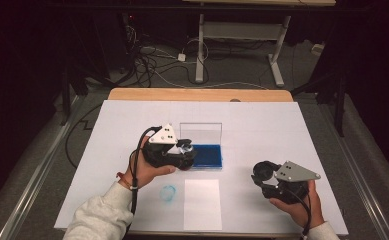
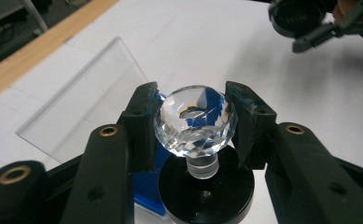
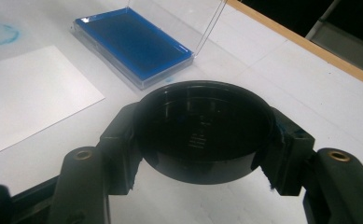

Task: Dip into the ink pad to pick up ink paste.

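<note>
White table [image 1: 262, 130], wooden edge [image 1: 197, 94], cables on floor [image 1: 152, 60]

Knob [image 2: 195, 122]: clear faceted glass or acrylic, can't tell which. Cap [image 3: 202, 133]: glossy black plastic. Ink pad [image 3: 132, 43]: matt blue, clear glossy plastic lid [image 3: 188, 18]. Paper [image 1: 202, 202]: matt white. Table edge [image 1: 199, 94]: wood.

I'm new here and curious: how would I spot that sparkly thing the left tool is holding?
On the white table, find the blue ink pad. Over its left edge, the left gripper clamps a stamp: clear faceted crystal knob, black round base.
</note>
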### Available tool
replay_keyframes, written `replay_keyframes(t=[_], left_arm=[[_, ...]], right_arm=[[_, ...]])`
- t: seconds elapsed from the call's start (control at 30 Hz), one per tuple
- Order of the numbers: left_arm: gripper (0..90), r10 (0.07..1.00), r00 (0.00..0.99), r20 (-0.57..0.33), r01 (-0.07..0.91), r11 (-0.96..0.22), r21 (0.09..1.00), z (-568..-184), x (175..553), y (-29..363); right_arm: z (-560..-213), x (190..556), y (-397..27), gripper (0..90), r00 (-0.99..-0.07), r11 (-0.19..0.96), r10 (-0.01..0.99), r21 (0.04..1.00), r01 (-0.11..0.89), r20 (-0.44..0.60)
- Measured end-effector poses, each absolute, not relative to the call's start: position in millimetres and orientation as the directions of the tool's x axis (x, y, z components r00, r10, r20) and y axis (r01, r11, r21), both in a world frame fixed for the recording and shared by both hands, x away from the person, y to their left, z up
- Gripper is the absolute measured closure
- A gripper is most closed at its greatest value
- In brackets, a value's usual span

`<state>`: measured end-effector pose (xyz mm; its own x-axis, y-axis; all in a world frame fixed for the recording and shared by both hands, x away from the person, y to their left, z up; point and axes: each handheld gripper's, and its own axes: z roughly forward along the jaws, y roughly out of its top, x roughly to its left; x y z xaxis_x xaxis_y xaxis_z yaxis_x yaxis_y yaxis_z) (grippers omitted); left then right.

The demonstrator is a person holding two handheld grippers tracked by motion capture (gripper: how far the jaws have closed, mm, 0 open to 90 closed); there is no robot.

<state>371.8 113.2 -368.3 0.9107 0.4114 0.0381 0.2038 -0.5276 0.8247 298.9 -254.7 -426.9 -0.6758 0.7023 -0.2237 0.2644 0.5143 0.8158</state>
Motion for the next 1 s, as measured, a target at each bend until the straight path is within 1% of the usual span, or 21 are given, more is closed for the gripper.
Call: replay_keyframes(t=[0.1, 0.23, 0.4, 0.57, 0.7, 1.0], left_arm=[[55.2, 0.42, 0.906, 0.048, 0.202, -0.531, 0.823, -360.6, 379.6, 110.6], [55.2, 0.419, 0.907, 0.053, 0.195, -0.527, 0.827, -351.3, 390.8, 107.1], [55.1, 0.419, 0.905, 0.072, 0.186, -0.541, 0.82, -350.8, 406.3, 99.6], [55.2, 0.41, 0.91, 0.057, 0.201, -0.556, 0.806, -364.0, 420.9, 92.2], [55.2, 0.422, 0.906, 0.032, 0.215, -0.524, 0.824, -376.0, 428.2, 88.2], [55.2, 0.442, 0.897, 0.014, 0.259, -0.549, 0.795, -420.1, 438.6, 76.0]], right_arm=[[-426.2, 298.2, -255.2, 39.1, -0.681, 0.503, 0.702, 0.822, 0.268, -0.208], [-425.6, 298.3, -254.8, 39.1, -0.675, 0.504, 0.707, 0.821, 0.269, -0.213], [-427.9, 299.4, -254.8, 39.1, -0.676, 0.516, 0.704, 0.811, 0.276, -0.218], [-429.2, 299.7, -253.6, 39.1, -0.679, 0.52, 0.701, 0.808, 0.277, -0.219], [-430.1, 300.0, -253.6, 39.1, -0.679, 0.521, 0.701, 0.806, 0.28, -0.218], [-434.0, 302.1, -254.2, 39.0, -0.68, 0.528, 0.7, 0.798, 0.29, -0.216]])
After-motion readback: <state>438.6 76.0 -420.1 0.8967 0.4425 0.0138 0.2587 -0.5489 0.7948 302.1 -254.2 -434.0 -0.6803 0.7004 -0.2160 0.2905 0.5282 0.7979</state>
